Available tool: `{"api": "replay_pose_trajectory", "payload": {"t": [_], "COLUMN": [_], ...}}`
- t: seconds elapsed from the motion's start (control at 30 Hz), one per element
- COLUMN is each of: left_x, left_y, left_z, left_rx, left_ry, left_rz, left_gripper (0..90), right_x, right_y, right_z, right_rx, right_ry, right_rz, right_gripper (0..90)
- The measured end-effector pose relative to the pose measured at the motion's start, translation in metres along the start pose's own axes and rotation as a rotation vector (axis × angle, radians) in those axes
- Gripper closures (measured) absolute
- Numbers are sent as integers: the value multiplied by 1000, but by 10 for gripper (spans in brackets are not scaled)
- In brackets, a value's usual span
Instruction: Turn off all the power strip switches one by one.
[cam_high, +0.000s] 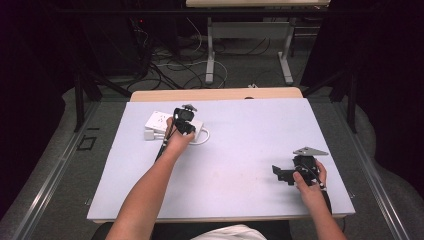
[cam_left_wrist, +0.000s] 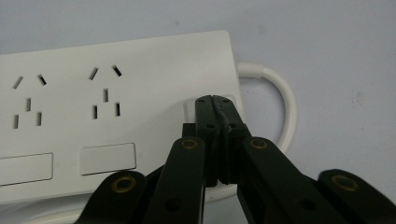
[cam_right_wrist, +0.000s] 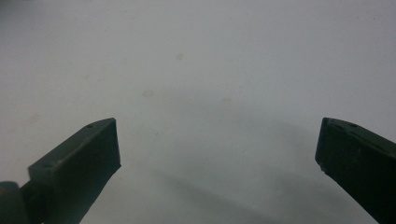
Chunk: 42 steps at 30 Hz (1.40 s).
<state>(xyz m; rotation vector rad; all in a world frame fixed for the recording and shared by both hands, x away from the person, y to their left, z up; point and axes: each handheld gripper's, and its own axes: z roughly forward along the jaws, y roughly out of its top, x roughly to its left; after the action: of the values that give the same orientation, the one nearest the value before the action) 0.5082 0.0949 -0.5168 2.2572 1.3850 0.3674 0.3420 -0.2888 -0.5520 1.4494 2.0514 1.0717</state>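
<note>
Contact is already yours: your left claw (cam_left_wrist: 215, 100), jaws pressed together, rests its tips on the switch (cam_left_wrist: 190, 108) at the cable end of the power strip (cam_left_wrist: 116, 116) (long axis running away leftward). Your right claw (cam_right_wrist: 217, 149) idles agape, well apart, over bare worktop (cam_high: 240, 150).

The table (cam_high: 240, 150) is evenly lit against dark, murky surroundings. The right gripper view is dim and soft, with faint shadows. The left gripper view is sharper.
</note>
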Motion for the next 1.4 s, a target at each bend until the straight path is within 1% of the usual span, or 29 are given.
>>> {"api": "replay_pose_trajectory", "payload": {"t": [0.13, 0.27, 0.33, 0.7, 0.87, 0.9, 1.0, 1.17, 1.4], "left_x": [-1, 1, 1, 1, 3, 3, 5, 11, 24], "left_y": [-1, -1, -1, -1, 0, 0, 0, 0, -1], "left_z": [0, -1, -2, -2, -3, -3, -4, -8, -13], "left_rx": [-9, -10, -28, -22, -10, -11, -11, -28, -33], "left_ry": [7, -7, -4, -8, -14, -10, -8, -6, 22], "left_rz": [10, -10, -10, -11, -11, -16, -20, -32, -59], "left_gripper": [900, 900, 900, 900, 899, 899, 899, 899, 898], "right_x": [0, 0, 0, -1, -1, -1, 0, 0, 0], "right_y": [0, 0, 0, 0, 0, 0, 0, 0, 0], "right_z": [0, 0, 0, 0, 0, 0, 0, 0, 0], "right_rx": [0, 2, 0, 1, 1, 2, 7, 5, 7], "right_ry": [1, -1, -1, -1, -1, -1, -2, -1, -1], "right_rz": [2, 6, 3, 2, 2, 2, 7, 5, 7], "right_gripper": [0, 0, 0, 0, 0, 0, 0, 0, 0]}}
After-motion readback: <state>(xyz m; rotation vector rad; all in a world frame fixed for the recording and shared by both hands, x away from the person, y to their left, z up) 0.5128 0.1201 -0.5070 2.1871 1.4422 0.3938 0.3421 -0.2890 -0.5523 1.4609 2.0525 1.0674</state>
